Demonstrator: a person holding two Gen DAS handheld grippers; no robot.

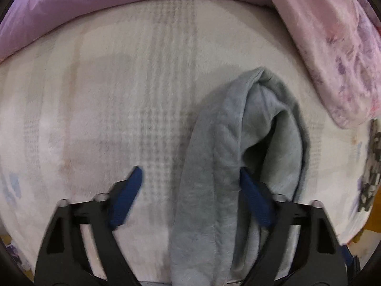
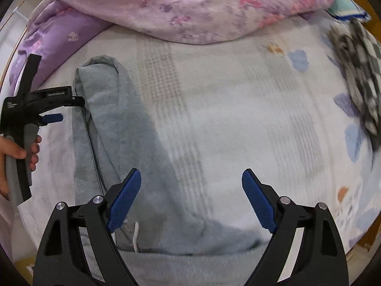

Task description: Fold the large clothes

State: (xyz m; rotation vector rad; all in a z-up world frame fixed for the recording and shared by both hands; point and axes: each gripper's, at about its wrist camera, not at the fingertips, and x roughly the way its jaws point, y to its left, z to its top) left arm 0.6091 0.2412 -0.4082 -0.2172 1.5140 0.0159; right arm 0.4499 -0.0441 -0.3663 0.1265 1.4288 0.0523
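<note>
1. On the bed, across a pale checked blanket (image 2: 214, 119), lies a grey fleece garment (image 2: 133, 143), probably trousers, since a white drawstring (image 2: 136, 233) shows at the near end.
2. One leg (image 1: 214, 166) runs away from the waist and doubles back on itself at the far end, so that part is bunched, not flat.
3. Left gripper (image 1: 189, 178): points down over that leg, jaws partly open. The grey cloth lies between the blue pads; the right pad (image 1: 252, 195) is half hidden by the fold and may touch it, while the left pad sits clear over bare blanket. No firm pinch visible, so I judge nothing is held yet.
4. In the right wrist view the same tool shows at the left edge, a hand (image 2: 14, 157) round its handle, close to the upper part of the leg; a likely spot for taking an edge.
5. Right gripper (image 2: 191, 183): jaws wide, empty, hanging above the waist end, with the grey cloth beneath and between the fingers.
6. Placement reads as one tool per end of the garment, ready to lift and straighten before folding.
7. Pink floral quilt (image 2: 202, 7) and a black-and-white checked cloth (image 2: 359, 76) sit at the margins, apart from the work.
</note>
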